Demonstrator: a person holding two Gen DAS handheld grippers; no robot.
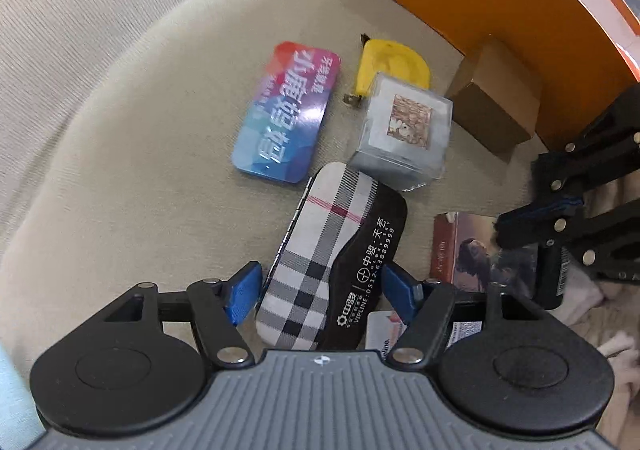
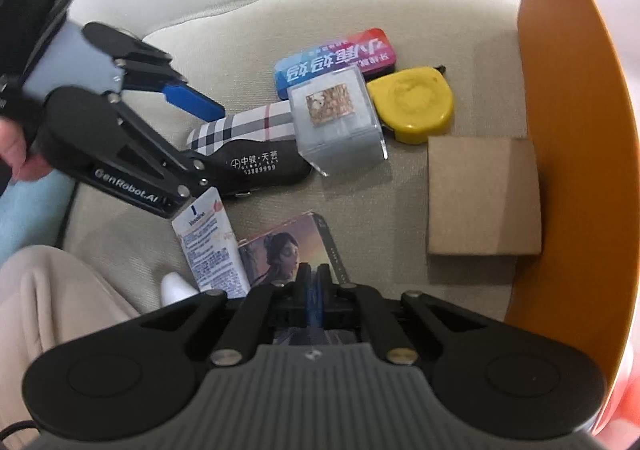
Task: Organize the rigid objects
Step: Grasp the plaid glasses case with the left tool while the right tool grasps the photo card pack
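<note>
One plaid case (image 1: 320, 262) is straddled by the left gripper (image 1: 326, 292), fingers spread, pads not seen pressing. Around it are crowded one tin (image 1: 286, 112), one yellow tape measure (image 1: 390, 66), one clear cube (image 1: 404, 130) and one brown box (image 1: 494, 98). The right gripper (image 2: 314, 292) is clenched empty over a picture box (image 2: 286, 250), beside one tube (image 2: 210, 246).
</note>
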